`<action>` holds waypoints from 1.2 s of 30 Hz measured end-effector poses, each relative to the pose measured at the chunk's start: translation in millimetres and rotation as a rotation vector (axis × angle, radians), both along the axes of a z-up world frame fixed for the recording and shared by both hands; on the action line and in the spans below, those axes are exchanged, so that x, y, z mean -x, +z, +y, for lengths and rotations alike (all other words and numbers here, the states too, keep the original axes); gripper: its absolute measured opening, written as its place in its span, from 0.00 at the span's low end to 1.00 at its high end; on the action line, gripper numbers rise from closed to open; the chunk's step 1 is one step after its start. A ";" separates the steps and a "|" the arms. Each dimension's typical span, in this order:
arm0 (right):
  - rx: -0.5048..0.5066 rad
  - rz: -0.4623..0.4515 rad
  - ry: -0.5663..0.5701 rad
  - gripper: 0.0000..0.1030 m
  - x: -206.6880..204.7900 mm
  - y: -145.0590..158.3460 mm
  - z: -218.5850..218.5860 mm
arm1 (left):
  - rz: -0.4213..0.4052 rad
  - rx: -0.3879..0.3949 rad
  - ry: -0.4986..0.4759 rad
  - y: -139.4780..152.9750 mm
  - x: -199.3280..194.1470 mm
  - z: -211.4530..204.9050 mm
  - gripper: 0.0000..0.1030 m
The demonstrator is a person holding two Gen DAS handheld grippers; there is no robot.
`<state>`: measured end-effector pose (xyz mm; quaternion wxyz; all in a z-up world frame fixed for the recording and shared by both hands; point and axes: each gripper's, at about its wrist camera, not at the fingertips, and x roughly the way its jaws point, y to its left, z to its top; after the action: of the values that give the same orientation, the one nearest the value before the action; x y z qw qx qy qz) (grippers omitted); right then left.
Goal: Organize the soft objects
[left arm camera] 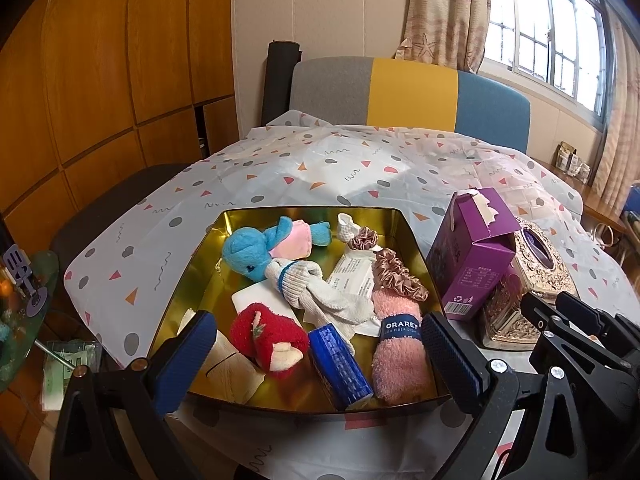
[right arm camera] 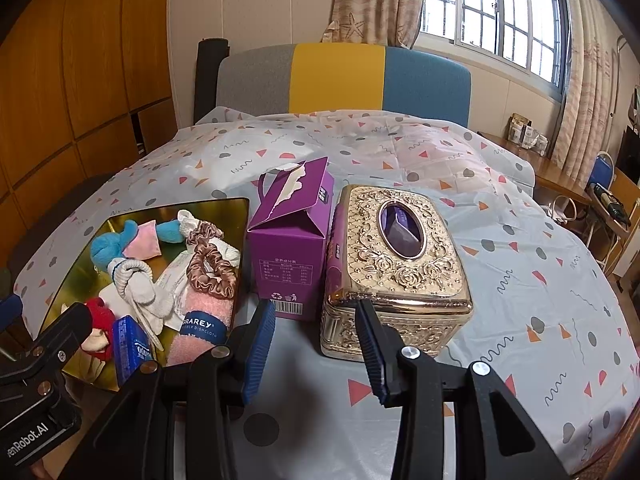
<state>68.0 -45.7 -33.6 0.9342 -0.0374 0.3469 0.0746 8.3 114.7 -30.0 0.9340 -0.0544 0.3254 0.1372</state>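
A gold tray [left arm camera: 304, 211] holds several soft things: a blue plush [left arm camera: 248, 252], a pink cloth [left arm camera: 294, 244], a white knit glove [left arm camera: 316, 292], a red plush [left arm camera: 268, 336], a pink dishcloth [left arm camera: 400, 352] with a dark band, and a brown satin scrunchie [left arm camera: 396, 276]. A blue packet [left arm camera: 340, 364] lies among them. My left gripper [left arm camera: 320, 356] is open over the tray's near edge, its wide-set fingers empty. My right gripper [right arm camera: 316, 344] is open above the tablecloth, just in front of a purple carton [right arm camera: 292, 232] and a gold tissue box [right arm camera: 396, 256], touching neither.
The patterned tablecloth [right arm camera: 520, 280] stretches bare to the right and far side. A grey, yellow and blue sofa back [left arm camera: 412, 92] stands behind the table. A glass side table [left arm camera: 24, 308] sits at the left, with wooden cabinets beyond it.
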 end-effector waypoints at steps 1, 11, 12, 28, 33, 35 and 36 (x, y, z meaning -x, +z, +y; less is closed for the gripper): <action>0.000 0.000 -0.001 0.41 0.0 -0.1 -0.1 | 0.000 -0.001 0.001 -0.2 0.1 -0.1 1.00; -0.003 0.002 -0.006 0.41 -0.2 -1.0 -1.7 | 0.004 -0.005 -0.008 -1.1 0.6 -1.4 1.00; -0.003 0.002 -0.007 0.41 0.0 -1.1 -1.9 | 0.004 -0.005 -0.007 -1.0 0.6 -1.5 1.00; -0.007 0.007 -0.015 0.41 -2.0 -2.2 -4.6 | 0.010 -0.007 -0.018 -2.8 -0.4 -3.3 1.00; -0.007 0.014 -0.016 0.41 -3.1 -4.2 -5.5 | 0.012 -0.008 -0.023 -3.3 -1.7 -2.9 1.00; -0.007 0.014 -0.017 0.41 -3.5 -4.7 -5.6 | 0.009 -0.008 -0.028 -3.4 -1.6 -3.3 1.00; -0.007 0.014 -0.017 0.41 -3.5 -4.7 -5.6 | 0.005 -0.011 -0.031 -3.5 -1.5 -3.5 1.00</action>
<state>71.5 -51.3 -38.4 0.9324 -0.0306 0.3536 0.0681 9.8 111.1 -33.5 0.9354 -0.0437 0.3278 0.1248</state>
